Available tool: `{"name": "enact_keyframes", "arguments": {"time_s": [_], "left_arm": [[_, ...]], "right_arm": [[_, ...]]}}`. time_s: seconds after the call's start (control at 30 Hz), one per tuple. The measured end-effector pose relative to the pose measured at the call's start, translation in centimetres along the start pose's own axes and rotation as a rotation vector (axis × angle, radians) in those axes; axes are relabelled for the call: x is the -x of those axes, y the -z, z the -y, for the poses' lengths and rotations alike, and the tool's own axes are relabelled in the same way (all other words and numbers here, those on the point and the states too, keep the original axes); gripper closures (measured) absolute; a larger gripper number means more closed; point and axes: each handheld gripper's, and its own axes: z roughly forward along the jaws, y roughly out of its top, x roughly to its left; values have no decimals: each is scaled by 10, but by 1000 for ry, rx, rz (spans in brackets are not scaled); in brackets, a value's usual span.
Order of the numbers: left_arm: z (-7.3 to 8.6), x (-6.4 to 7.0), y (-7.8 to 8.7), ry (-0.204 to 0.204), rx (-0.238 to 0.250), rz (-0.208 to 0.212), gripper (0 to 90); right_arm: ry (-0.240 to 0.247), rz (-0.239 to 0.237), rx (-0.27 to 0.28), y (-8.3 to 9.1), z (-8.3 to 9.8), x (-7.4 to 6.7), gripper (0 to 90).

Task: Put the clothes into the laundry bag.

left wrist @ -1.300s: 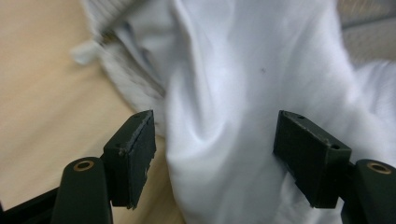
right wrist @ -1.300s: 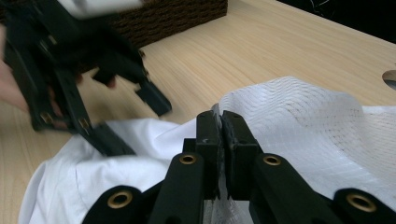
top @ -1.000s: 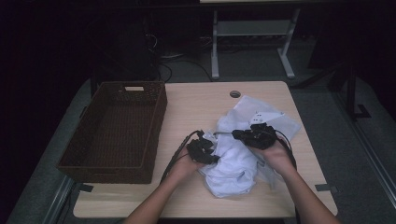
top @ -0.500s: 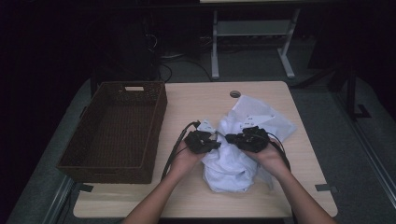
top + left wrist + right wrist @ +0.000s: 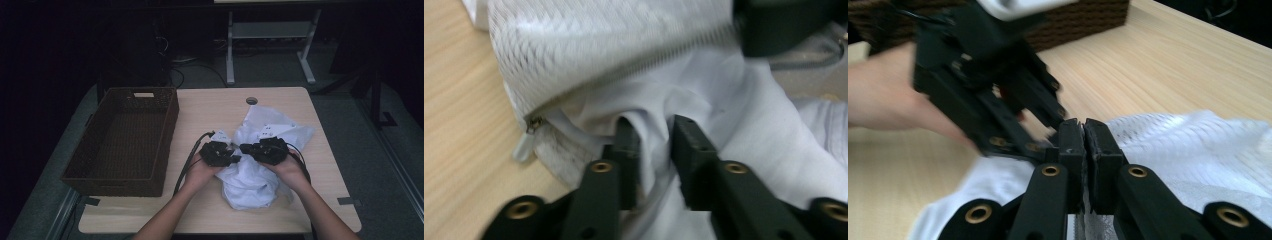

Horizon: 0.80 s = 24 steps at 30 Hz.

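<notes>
The white mesh bag [image 5: 260, 165] lies crumpled right of the wicker basket [image 5: 125, 140], its long axis running near-left to far-right. The right gripper [image 5: 243, 148] pinches its fabric tight; the left gripper's [image 5: 236, 159] jaws, just opening, straddle a loose fold

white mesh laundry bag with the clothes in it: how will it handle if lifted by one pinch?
Probably floppy: the white mesh bag lies crumpled on the table, so it should sag from a pinch. Likely light, being thin cloth. The right gripper is shut on a thin fold, which might slip; the left gripper, just opening, straddles another fold.
</notes>
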Motion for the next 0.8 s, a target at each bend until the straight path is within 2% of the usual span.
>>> {"name": "enact_keyframes", "arguments": {"time_s": [0.1,0.23,0.27,0.3,0.33,0.37,0.4,0.5,0.57,0.6,0.67,0.7,0.73,0.77,0.8], "left_arm": [[1,0,10,26,5,17,567],[-4,9,24,19,16,63,466],[-4,9,24,19,16,63,449],[-7,14,28,12,22,103,434],[-9,19,29,3,19,125,420],[-9,19,29,3,19,125,410],[-12,27,27,-16,11,140,401],[-13,33,21,-31,-4,130,364],[-13,38,10,-59,-33,90,341],[-13,40,3,-70,-44,81,334],[-13,42,-4,-76,-55,73,335],[-14,44,-11,-91,-66,61,354],[-14,46,-14,-101,-72,52,434],[-14,47,-19,-115,-83,34,434],[-13,48,-24,-128,-103,17,490]], "right_arm": [[-16,40,-5,6,3,8,826],[-46,58,1,17,8,17,720],[-46,58,1,17,8,17,720],[-67,69,8,23,12,20,668],[-75,68,12,26,13,22,652],[-75,68,12,26,13,22,652],[-95,70,25,35,17,25,615],[-100,72,17,42,20,25,587],[-107,76,6,50,25,25,552],[-107,94,-1,57,31,25,539],[-110,98,-5,60,34,24,531],[-117,108,-12,66,39,24,516],[-131,126,-22,74,49,24,493],[-131,126,-22,74,49,24,493],[-140,138,-29,79,54,24,482]]}}
